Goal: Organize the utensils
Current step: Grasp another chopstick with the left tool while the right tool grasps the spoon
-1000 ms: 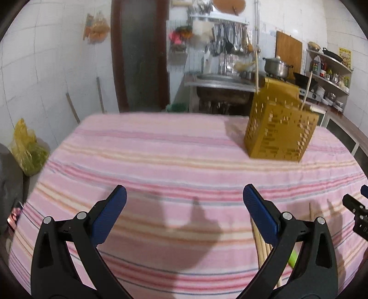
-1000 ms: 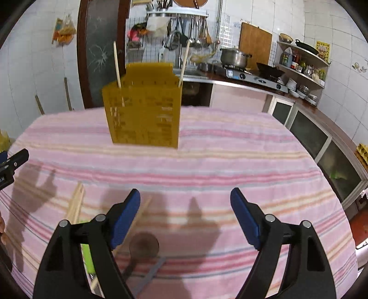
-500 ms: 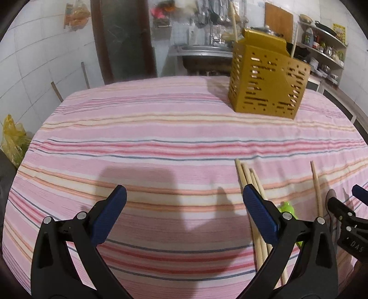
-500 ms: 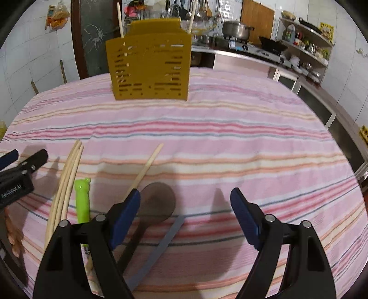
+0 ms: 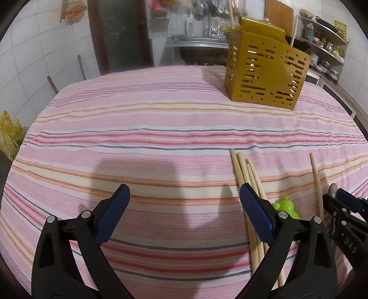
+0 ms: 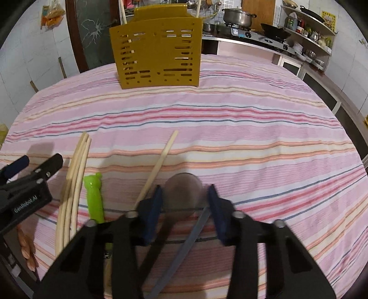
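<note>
A dark spoon (image 6: 181, 191) lies on the striped cloth with its bowl between the blue pads of my right gripper (image 6: 185, 191). Those jaws are closing on it, blurred, and the right pad still shows a small gap. A grey-blue flat utensil (image 6: 191, 237) lies beside the spoon's handle. To the left lie one chopstick (image 6: 161, 163), a green handle (image 6: 93, 195) and a bundle of chopsticks (image 6: 76, 165). My left gripper (image 5: 184, 187) stands wide over bare cloth, closing slightly, its right finger above the bundle (image 5: 243, 170). The yellow slotted utensil holder (image 6: 156, 55) stands upright at the far side.
The holder (image 5: 264, 76) has two sticks standing in it. The table's round edge drops off on every side. Behind it are a kitchen counter with a pot (image 6: 238, 15), shelves and a dark door. A hand (image 6: 25, 248) shows at the lower left.
Both grippers tilted downward and sank toward the table, bringing the utensils into view. The right jaws narrowed from wide to close around the spoon's bowl. The left jaws stayed wide.
</note>
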A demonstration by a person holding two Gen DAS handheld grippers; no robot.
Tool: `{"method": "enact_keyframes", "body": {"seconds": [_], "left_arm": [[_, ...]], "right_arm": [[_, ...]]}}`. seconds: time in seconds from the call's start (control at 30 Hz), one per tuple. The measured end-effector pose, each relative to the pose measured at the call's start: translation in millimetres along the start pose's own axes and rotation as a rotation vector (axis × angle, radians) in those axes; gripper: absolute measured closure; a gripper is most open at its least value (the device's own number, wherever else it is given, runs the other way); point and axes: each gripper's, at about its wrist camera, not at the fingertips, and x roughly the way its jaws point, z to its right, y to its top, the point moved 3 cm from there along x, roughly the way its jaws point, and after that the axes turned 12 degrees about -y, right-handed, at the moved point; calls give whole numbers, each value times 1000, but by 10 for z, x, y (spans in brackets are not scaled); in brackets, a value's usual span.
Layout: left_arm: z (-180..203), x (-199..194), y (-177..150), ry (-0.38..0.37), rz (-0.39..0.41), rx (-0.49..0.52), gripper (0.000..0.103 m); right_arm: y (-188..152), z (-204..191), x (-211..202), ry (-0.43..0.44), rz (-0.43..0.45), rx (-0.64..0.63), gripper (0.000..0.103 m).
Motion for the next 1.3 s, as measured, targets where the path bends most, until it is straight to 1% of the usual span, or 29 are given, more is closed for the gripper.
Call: {"method": "enact_keyframes", "body": {"seconds": [0.1,0.27,0.4,0.6,0.7,0.77,0.9,0.97,1.03,1.13,1.23,1.3], "left_arm": [[25,19,3,-5,-5,-3,12],[63,9,31,-25,8,-23,12],[119,67,0,14,-15,9,12],[18,78,-5,32,-21,-13,12],[-3,143,-16,26,-53,-22,13],[19,155,-18,34,-56,-10,13],[14,85,-5,25,-30,-14,13],[-26,28,6,-3,-7,-42,13],[-25,23,14,-28,-9,-49,13],[33,66,-18,-22,-26,-17,13],[70,81,-35,-5,-24,2,13],[81,81,-37,-8,-25,11,13]], "right_arm": [[22,22,20,17,-2,-1,66],[66,37,41,37,0,-5,66],[72,42,57,49,3,-8,66],[69,38,62,50,6,-15,66],[70,29,62,44,6,-17,66],[72,31,65,44,5,-16,66],[70,46,67,55,2,-9,66],[69,47,67,56,3,-7,66],[64,38,67,50,7,-9,66],[58,41,64,49,8,-12,66],[56,42,61,50,8,-11,66],[52,39,58,47,10,-13,66]]}}
